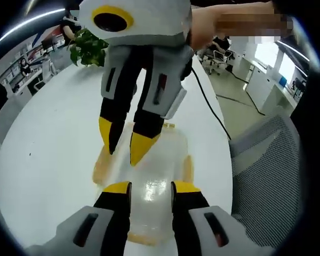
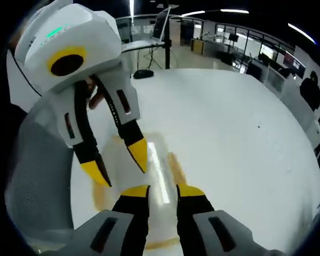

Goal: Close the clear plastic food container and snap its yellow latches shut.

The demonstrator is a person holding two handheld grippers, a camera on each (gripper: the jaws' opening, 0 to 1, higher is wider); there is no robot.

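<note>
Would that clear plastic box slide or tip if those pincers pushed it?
The clear container looks empty, so probably light and prone to sliding on the smooth white table. It sits low and flat, so tipping seems unlikely.

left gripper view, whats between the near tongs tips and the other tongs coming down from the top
The clear container lid: in the left gripper view its glossy top spans the stretch between the left tongs and the right tongs. Nothing else lies there.

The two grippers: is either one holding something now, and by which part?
Nothing is held. The left gripper and right gripper both hang open over the clear container lid.
</note>
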